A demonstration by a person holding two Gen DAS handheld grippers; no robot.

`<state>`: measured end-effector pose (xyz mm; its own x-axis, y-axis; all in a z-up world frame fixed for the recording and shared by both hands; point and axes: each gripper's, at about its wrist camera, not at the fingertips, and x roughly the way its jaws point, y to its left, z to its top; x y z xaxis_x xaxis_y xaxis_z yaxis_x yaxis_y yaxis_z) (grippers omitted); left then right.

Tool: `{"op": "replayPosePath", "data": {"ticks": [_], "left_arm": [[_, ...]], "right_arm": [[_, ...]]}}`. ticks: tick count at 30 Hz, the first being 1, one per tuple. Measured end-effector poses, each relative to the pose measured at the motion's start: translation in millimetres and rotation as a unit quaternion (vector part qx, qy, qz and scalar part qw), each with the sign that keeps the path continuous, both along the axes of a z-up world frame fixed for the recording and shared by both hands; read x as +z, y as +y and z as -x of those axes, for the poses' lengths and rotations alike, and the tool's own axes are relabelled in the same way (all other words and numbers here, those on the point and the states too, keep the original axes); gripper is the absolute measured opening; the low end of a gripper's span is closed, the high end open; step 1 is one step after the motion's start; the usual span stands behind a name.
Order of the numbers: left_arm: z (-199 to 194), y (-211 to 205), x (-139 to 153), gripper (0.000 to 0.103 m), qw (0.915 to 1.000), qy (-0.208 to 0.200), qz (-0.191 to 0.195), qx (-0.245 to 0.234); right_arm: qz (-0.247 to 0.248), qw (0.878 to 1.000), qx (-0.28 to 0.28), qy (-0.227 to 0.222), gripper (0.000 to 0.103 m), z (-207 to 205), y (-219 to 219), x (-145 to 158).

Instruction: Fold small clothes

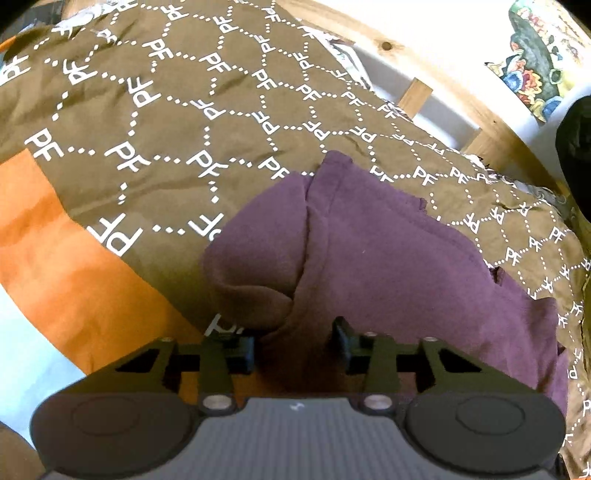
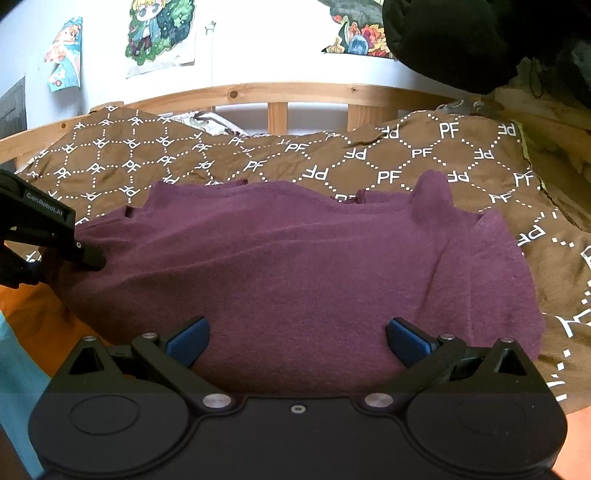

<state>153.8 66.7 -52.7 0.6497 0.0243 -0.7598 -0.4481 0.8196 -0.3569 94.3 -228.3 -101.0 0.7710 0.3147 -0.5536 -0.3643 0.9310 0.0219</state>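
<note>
Rumpled purple shirt [image 2: 295,266] on patterned bedspread [image 2: 406,158]

Bed frame [image 2: 280,90] of pale knotty pine, curved top rail with short upright slats, running along the far side. Brown cover [image 2: 258,155] printed with white dotted lattice and repeated "PF" letters, spread over the bed, creased. Orange sheet [image 1: 55,266] showing beneath the cover at the near left edge. White wall [image 2: 258,48] behind, brightly lit, almost washed out. Cartoon figure poster [image 2: 159,33] pinned to the wall; smaller colourful poster [image 2: 64,51] to its left, one corner curling; floral print [image 1: 535,62] further right. Dark bulky fabric [image 2: 461,40] hanging in at the upper right
</note>
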Motion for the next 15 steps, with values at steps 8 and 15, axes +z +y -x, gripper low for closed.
{"op": "replayPosePath", "data": {"ticks": [8, 15], "left_arm": [[0, -15, 18, 0.025, 0.9986, -0.028, -0.037, -0.023], [-8, -34, 40, 0.024, 0.9938, -0.060, -0.079, -0.050]], "right_arm": [[0.000, 1.000, -0.009, -0.013, 0.102, 5, -5, 7], [0.004, 0.999, -0.021, -0.038, 0.102, 14, -17, 19]]}}
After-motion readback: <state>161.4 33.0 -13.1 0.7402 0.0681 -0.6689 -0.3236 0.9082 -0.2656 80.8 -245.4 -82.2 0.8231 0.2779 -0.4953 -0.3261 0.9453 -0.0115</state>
